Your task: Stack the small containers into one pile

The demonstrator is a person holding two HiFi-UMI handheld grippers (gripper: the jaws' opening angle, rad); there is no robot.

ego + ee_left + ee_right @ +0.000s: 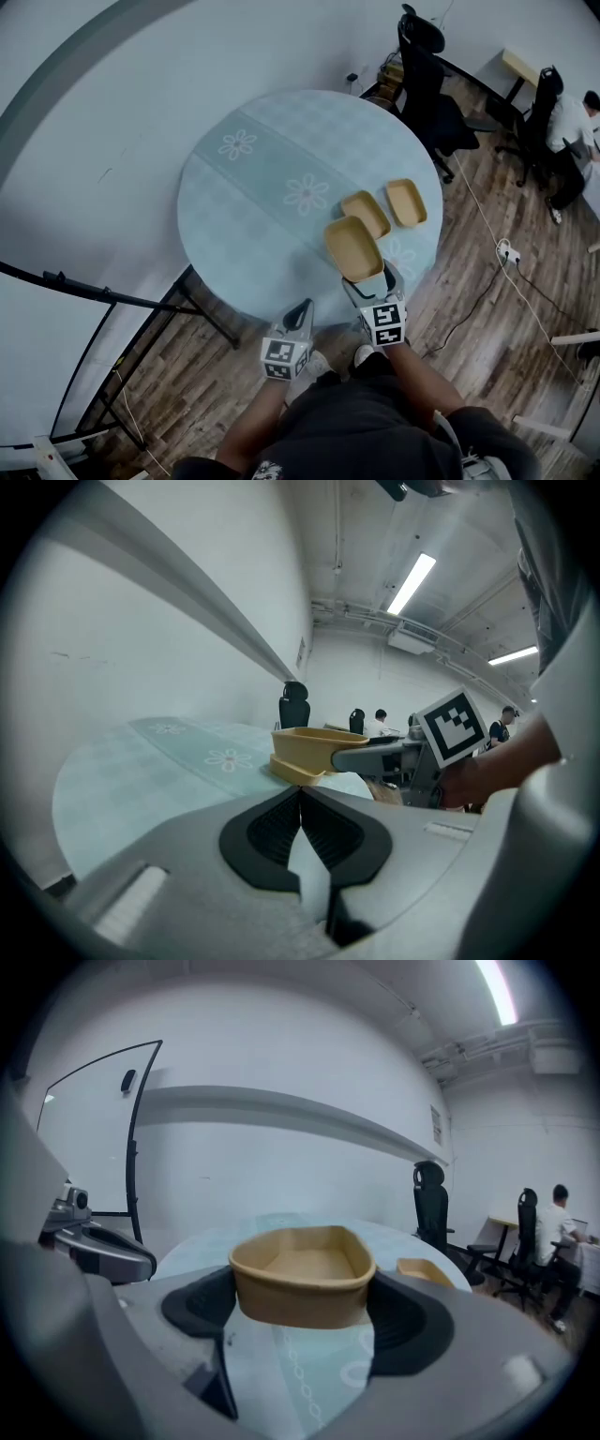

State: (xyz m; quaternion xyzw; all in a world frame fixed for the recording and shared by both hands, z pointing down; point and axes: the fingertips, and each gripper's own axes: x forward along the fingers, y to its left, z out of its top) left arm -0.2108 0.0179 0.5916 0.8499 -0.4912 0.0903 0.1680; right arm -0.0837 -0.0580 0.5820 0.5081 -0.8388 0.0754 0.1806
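Observation:
Three tan, rounded-square small containers are in the head view. Two of them [366, 214] [406, 202] lie side by side on the round pale-blue table [253, 206] toward its right. The third container [354, 248] [300, 1279] hangs above the table's near edge, and my right gripper [371, 279] [302, 1312] is shut on it, with a pad against each side wall. My left gripper [298, 319] [300, 829] is shut and empty, held off the table's near edge. The left gripper view shows the held container [305, 752] and the right gripper [412, 757].
Black office chairs [427, 84] stand behind the table, and a person [567, 122] sits at a desk far right. A power strip [507, 251] and cable lie on the wooden floor. A black metal frame [94, 291] stands at left. One resting container [427, 1271] shows beyond the held one.

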